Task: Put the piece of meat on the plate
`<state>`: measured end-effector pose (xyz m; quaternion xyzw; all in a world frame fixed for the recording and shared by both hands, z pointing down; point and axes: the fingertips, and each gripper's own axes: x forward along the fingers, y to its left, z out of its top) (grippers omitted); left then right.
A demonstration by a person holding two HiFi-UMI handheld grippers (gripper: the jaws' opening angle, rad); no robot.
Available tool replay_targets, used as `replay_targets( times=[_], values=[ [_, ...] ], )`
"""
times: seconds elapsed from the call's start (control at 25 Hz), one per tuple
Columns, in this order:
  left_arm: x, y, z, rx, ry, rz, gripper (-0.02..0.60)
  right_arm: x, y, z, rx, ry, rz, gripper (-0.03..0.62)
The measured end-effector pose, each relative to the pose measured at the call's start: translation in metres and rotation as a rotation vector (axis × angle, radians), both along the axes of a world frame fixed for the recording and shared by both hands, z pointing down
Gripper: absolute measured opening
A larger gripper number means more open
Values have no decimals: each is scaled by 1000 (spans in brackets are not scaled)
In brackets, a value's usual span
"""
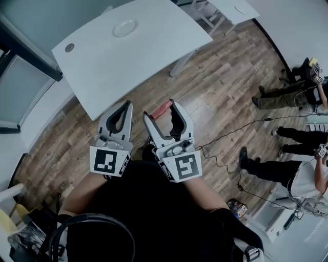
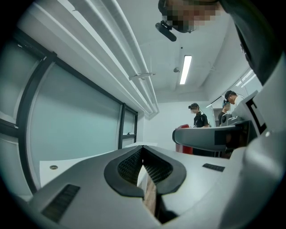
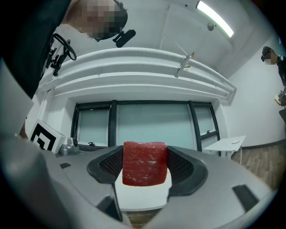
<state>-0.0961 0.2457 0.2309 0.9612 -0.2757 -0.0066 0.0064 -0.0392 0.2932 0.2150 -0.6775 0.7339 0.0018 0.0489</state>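
A red slab of meat (image 3: pixel 144 163) sits clamped between the pads of my right gripper (image 3: pixel 144 166), which is shut on it. In the head view the meat (image 1: pixel 162 108) shows as a red strip in the right gripper (image 1: pixel 161 109), held over the wooden floor just off the white table's (image 1: pixel 154 56) near edge. A white plate (image 1: pixel 125 27) lies on the far part of that table. My left gripper (image 1: pixel 125 105) is beside the right one, shut with nothing in it; its jaws (image 2: pixel 143 150) meet at the tips.
A small round fitting (image 1: pixel 69 47) sits near the table's left corner. A second white table (image 1: pixel 233 9) stands at the top right. People's legs (image 1: pixel 279 94) and cables (image 1: pixel 241 130) lie across the floor on the right.
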Motion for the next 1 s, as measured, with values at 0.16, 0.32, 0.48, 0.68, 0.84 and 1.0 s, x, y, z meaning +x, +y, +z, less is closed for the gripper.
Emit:
replay_targets(
  times=[0.16, 0.32, 0.48, 0.68, 0.84, 1.0],
  values=[
    [22, -20, -4, 5, -7, -27, 2, 22, -22, -6, 14, -6, -27, 293],
    [46, -32, -8, 12, -11, -57, 2, 47, -35, -12, 27, -14, -53, 293],
    [69, -41, -10, 16, -17, -75, 2, 73, -46, -15, 35, -29, -68, 293],
    [85, -42, -9, 25, -25, -109, 2, 91, -48, -15, 44, -39, -96, 293],
    [96, -45, -9, 31, -29, -128, 2, 104, -52, -13, 44, -41, -108, 293],
    [99, -50, -11, 33, -25, -140, 2, 111, -53, -13, 46, -42, -110, 293]
  ],
)
